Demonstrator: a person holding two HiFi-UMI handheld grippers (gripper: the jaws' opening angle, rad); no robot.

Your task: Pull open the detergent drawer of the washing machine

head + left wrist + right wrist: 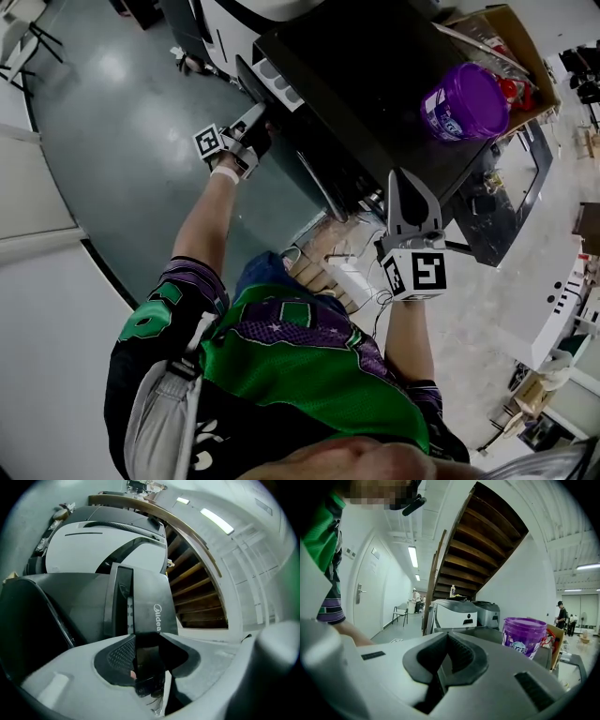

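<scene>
The dark washing machine (375,75) stands in front of me in the head view. Its detergent drawer (277,82) sticks out of the left front corner, with pale compartments showing. My left gripper (253,120) is at the drawer's front end. In the left gripper view the dark drawer front (145,602), with white print on it, runs down between the pads, and the left gripper (147,656) is shut on it. My right gripper (410,183) hovers by the machine's near edge, shut and holding nothing. The right gripper (447,644) points across the machine's top (487,632).
A purple tub (464,103) stands on the machine's top beside a cardboard box (511,37). A white power strip (352,281) with cables lies on the floor near my legs. A white machine (93,545) stands beyond the drawer. A wooden staircase (478,550) rises overhead.
</scene>
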